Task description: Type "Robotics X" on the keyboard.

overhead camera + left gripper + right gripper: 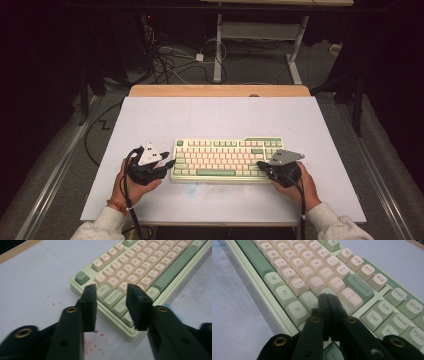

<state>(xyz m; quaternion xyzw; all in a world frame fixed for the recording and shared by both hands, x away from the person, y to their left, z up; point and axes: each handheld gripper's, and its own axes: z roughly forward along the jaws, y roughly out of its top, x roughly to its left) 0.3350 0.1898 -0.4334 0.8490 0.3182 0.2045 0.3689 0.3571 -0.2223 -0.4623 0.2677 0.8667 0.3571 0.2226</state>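
I had the green-and-cream keyboard (227, 160) lying long axis left to right at the near middle of the table (150, 120), between both hands. My left gripper (112, 293) was partly open, empty, at its left end; my right gripper (328, 298), jaws pressed together, sat over the right-hand keys.

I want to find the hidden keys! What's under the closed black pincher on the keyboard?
The right gripper sits shut over the keyboard, near Backspace. The key right beneath its tips is covered.

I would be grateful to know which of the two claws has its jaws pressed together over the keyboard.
The right claw: its jaws meet tip to tip above the keyboard. The left claw shows a clear gap between its jaws.
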